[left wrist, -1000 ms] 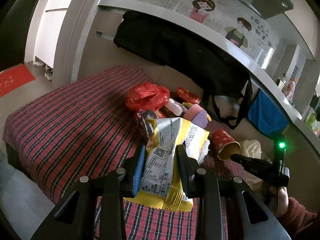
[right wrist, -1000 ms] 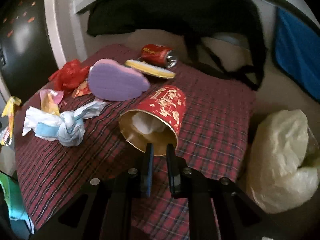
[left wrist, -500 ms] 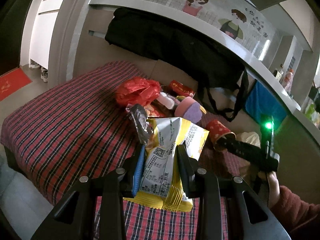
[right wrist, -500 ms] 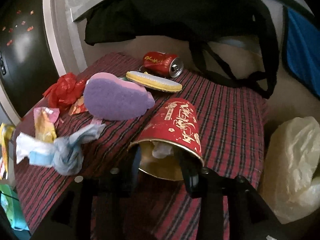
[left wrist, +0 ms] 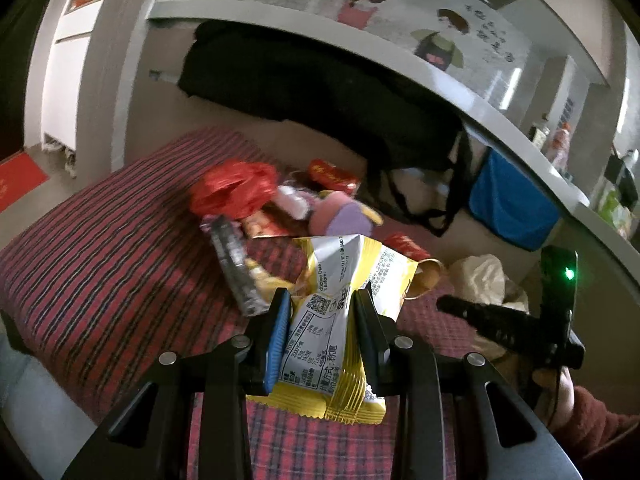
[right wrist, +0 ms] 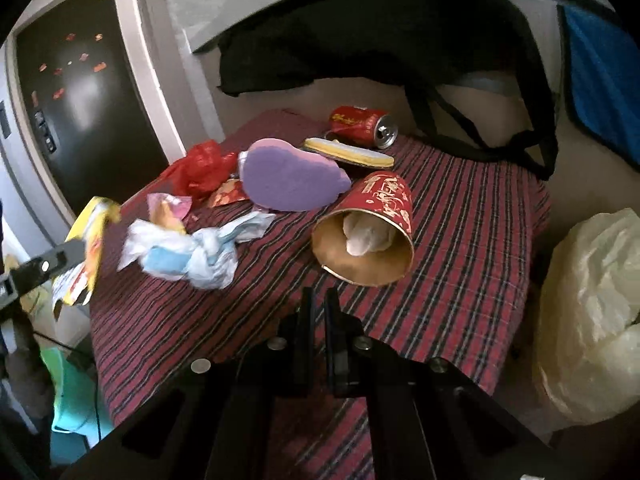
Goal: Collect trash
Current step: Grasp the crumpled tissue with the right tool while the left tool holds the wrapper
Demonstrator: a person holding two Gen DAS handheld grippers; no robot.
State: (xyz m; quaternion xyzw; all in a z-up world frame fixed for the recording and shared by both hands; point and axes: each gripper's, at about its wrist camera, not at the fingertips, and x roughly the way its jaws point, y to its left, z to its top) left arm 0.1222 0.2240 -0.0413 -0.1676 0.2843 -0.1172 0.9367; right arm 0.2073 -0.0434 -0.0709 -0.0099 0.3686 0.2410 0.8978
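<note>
My left gripper (left wrist: pixel 322 312) is shut on a yellow and white snack bag (left wrist: pixel 336 276), held above the red plaid cloth (left wrist: pixel 100 264). The bag shows again at the left edge of the right wrist view (right wrist: pixel 94 240). My right gripper (right wrist: pixel 319 304) is shut with nothing between its fingers, a short way in front of a red paper cup (right wrist: pixel 384 200). The cup lies on its side with its mouth towards me and crumpled paper inside. From the left wrist view the right gripper (left wrist: pixel 446 304) shows at the right, held in a hand with a red sleeve (left wrist: pixel 592 412).
On the plaid cloth (right wrist: pixel 460 240) lie a knotted blue and white plastic wad (right wrist: pixel 192 252), a purple foam piece (right wrist: pixel 292 180), a red plastic bag (right wrist: pixel 200 168), a red can (right wrist: pixel 360 126) and small wrappers. A pale plastic bag (right wrist: pixel 592 300) sits right of the table. A black bag (right wrist: pixel 360 48) hangs behind.
Half a second ago my right gripper stood open around the cup's rim; it has since drawn back and shut with nothing in it, and the cup still lies on the cloth. The left gripper shifted slightly, still holding the bag.
</note>
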